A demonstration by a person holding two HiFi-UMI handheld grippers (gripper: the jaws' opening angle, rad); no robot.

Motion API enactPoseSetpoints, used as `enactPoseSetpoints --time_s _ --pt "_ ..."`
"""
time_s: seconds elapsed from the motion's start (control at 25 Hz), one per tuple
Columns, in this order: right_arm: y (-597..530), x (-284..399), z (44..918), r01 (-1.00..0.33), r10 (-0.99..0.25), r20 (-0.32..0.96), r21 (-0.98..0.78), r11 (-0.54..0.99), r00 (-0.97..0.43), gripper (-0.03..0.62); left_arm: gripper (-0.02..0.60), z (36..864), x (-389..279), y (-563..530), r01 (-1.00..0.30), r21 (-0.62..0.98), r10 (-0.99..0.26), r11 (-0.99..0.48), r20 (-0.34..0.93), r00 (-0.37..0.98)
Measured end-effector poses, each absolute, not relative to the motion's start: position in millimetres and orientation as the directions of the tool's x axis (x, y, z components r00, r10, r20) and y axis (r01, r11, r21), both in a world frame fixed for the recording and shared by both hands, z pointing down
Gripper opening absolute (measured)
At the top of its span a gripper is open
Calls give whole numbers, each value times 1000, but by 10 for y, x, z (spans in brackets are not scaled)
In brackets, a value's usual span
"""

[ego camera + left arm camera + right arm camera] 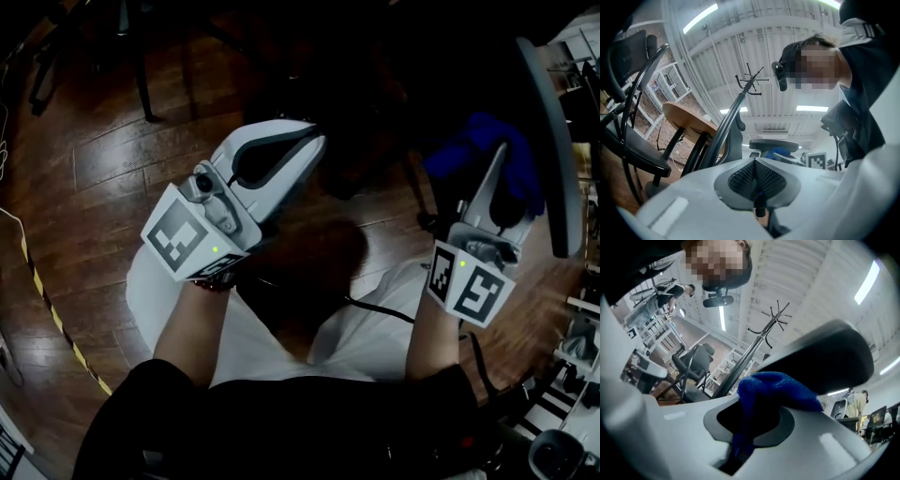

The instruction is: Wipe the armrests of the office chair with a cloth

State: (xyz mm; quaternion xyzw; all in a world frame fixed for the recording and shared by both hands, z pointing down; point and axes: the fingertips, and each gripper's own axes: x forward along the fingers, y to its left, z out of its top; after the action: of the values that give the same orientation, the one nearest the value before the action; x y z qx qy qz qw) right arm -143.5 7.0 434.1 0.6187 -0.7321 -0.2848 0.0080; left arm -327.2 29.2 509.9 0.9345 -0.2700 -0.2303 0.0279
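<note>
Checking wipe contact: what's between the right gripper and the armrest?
Only the blue cloth, clamped by the right gripper, lies between it and the armrest. The right gripper view shows it; the head view agrees.

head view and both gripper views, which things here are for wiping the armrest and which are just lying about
For the job:
- blue cloth, clamped in the right gripper
- chair armrest, right by the cloth

Just about:
- coat stand
- round wooden table
- black chair
- left gripper, shut on nothing, idle
</note>
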Motion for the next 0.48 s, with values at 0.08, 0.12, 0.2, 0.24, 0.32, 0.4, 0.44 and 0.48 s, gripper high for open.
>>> enactPoseSetpoints --time_s 0.08,0.12,0.2,0.24,0.32,0.4,0.44,0.48 --pt "10 -1515 4356 -883 -914 -352 470 16 -204 40 5 5150 -3347 253 -498 216 -540 -840 -421 729" --pt "-52 -1565 4446 -870 -924 -333 493 0 -189 40 5 5166 -3364 244 -500 225 -546 -836 -419 726" --pt "-172 -1668 4648 -853 -944 -286 522 -10 -164 40 5 5161 -3344 275 -507 199 -542 -839 -403 738" --pt "-203 -1713 4712 -850 -951 -272 526 -17 -149 40 6 5149 -3324 307 -509 175 -534 -843 -393 749" --pt "-222 -1757 4757 -849 -965 -237 528 -33 -110 40 5 5137 -3308 352 -512 145 -525 -847 -381 761" --pt "-201 -1730 4671 -852 -975 -207 522 -36 -85 40 5 5138 -3334 349 -514 154 -531 -844 -386 755" --pt "-164 -1694 4567 -851 -972 -221 523 -51 -77 39 5 5136 -3349 342 -512 167 -533 -842 -395 748" --pt "-119 -1664 4445 -847 -965 -253 526 -80 -65 38 5 5135 -3361 339 -508 179 -533 -843 -405 743"
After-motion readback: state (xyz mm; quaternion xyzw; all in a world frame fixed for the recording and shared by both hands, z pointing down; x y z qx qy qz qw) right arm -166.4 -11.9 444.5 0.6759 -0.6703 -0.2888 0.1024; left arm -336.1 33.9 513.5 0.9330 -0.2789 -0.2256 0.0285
